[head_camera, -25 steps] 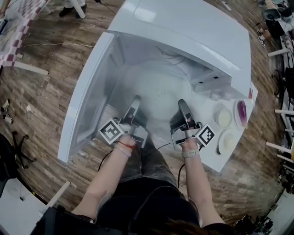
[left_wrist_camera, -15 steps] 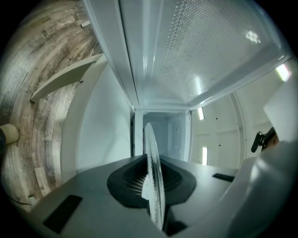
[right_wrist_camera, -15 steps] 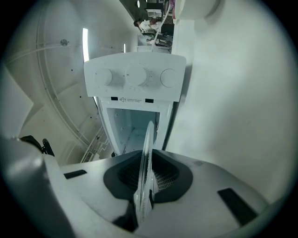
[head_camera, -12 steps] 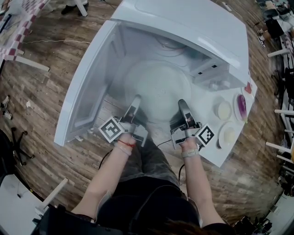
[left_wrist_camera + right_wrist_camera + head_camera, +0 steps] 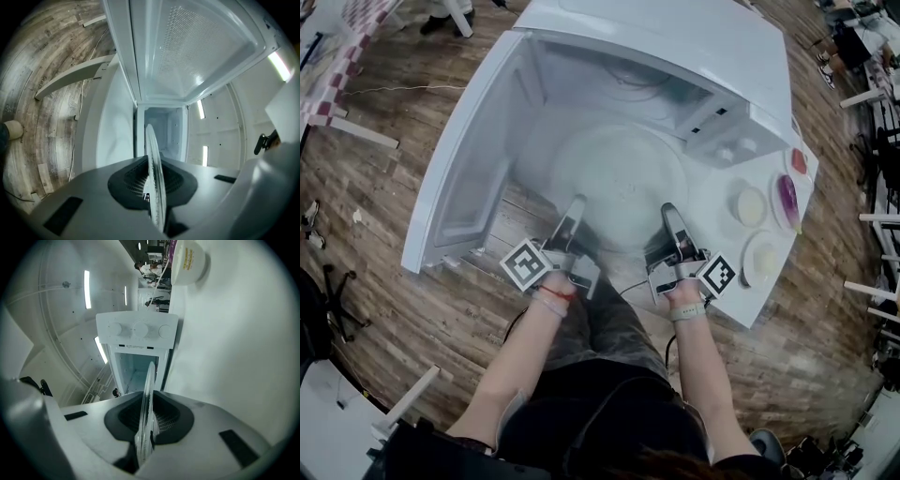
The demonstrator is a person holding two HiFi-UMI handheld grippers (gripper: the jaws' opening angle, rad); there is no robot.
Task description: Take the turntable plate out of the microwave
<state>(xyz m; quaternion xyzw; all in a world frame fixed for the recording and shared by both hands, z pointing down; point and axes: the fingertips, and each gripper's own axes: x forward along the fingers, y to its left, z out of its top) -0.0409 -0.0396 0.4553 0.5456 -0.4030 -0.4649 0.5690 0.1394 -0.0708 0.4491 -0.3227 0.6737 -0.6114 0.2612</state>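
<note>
From above, the glass turntable plate sits level at the mouth of the white microwave, whose door stands open to the left. The left gripper and the right gripper each pinch the plate's near rim. Small bowls sit on the white table to the right.

In the left gripper view, the plate shows edge-on with the dark pads pressed on either side. The cavity lies beyond it, and wooden floor shows to the left.

The right gripper view shows the same clamp on the rim. The three-knob control panel is straight ahead.
</note>
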